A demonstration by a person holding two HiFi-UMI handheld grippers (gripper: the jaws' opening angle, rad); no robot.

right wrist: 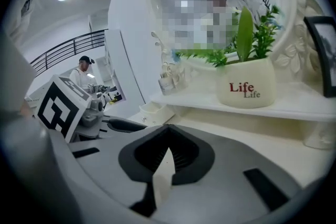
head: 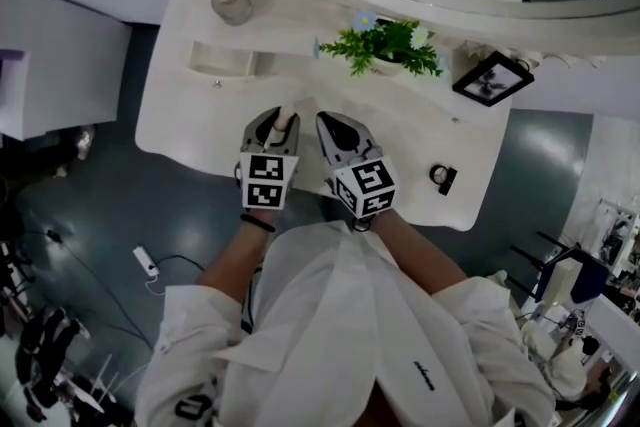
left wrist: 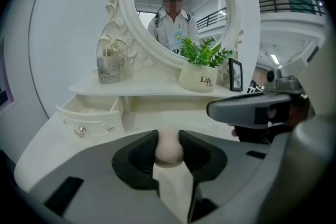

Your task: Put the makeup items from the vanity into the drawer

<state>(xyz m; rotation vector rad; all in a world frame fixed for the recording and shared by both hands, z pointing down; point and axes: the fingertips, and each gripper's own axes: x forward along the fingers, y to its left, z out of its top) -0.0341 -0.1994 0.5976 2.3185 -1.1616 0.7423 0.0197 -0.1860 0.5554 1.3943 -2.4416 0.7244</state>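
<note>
My left gripper (head: pixel 277 121) hangs over the front edge of the white vanity (head: pixel 410 130), shut on a beige, rounded makeup sponge (left wrist: pixel 169 152) whose tip shows between the pads. Beyond it on the left, a small white drawer (left wrist: pixel 88 117) stands open under the shelf; it shows too in the head view as the drawer (head: pixel 223 60). Close beside the left one, my right gripper (head: pixel 327 123) has its jaw tips together with nothing between them, as the right gripper view shows (right wrist: pixel 167 131). A small black makeup item (head: pixel 443 178) lies at the vanity's right front.
On the shelf stand a glass jar (left wrist: pixel 109 66), a white "Life" pot with a green plant (left wrist: pixel 201 76) and a black picture frame (head: pixel 491 78). The round mirror (left wrist: pixel 181 5) rises behind them. Cables and a power strip (head: pixel 146 262) lie on the dark floor.
</note>
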